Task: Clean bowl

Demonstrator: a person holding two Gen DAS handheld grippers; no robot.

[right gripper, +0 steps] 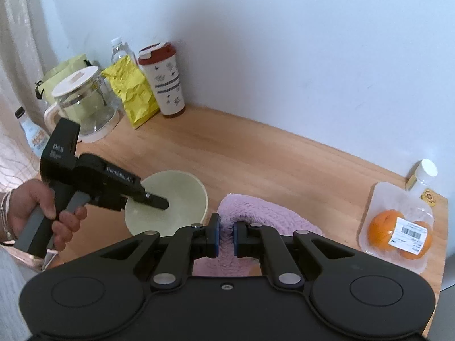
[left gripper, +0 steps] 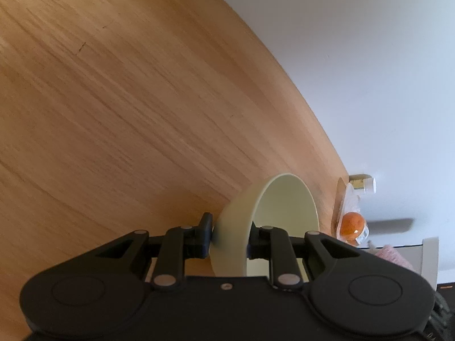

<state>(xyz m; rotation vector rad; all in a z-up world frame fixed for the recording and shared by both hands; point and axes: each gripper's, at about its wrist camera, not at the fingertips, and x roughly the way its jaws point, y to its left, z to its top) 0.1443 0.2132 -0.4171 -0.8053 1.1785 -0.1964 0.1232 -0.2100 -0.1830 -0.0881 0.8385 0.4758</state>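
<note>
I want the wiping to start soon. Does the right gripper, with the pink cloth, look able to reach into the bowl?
Probably yes. The bowl lies just left of the right gripper and its cloth, mouth open; only the left gripper on the near-left rim takes up room.

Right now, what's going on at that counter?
A person is cleaning a pale green bowl with two handheld grippers. The left gripper clamps the bowl's wall, one finger inside and one outside. The right gripper pinches a fluffy pink cloth lying beside the bowl on the wooden counter. The cloth isn't in the bowl yet.
</note>
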